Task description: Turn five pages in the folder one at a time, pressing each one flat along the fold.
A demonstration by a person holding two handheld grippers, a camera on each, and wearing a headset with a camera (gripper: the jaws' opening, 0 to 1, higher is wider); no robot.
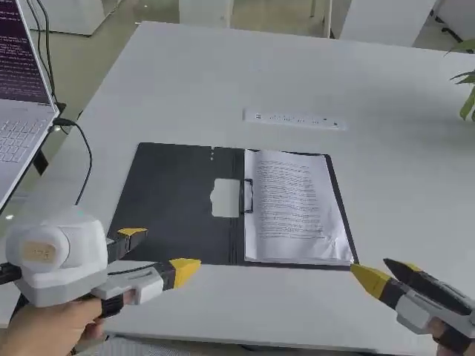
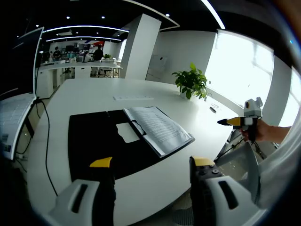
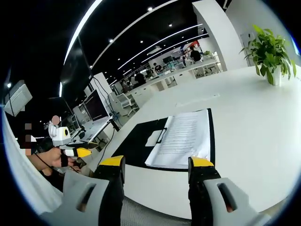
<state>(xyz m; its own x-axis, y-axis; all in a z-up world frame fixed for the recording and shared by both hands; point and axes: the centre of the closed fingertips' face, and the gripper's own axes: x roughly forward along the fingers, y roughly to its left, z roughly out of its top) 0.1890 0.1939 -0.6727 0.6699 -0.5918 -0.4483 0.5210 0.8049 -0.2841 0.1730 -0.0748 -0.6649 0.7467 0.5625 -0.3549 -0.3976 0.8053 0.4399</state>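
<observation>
Head view: the left hand-held gripper [image 1: 159, 249] at 7 o'clock and the right hand-held gripper [image 1: 382, 273] at 5 o'clock hover open and empty, short of the folder [image 1: 178, 200], which lies open on the worktop [image 1: 223, 81]. Its pages [image 1: 293, 204] sit stacked on the 3 o'clock side, so probably none is turned and five are left. The power strip [image 1: 295, 119] at 12 o'clock and the laptop [image 1: 18, 96] at 10 o'clock obstruct nothing.

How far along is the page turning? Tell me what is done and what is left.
Done: the folder lies open, but no page looks turned; the pages all sit stacked on its right half. In hand: nothing; the left gripper and right gripper hover near the table edge, jaws open, apart from the folder. Left: all five turns and presses.
</observation>
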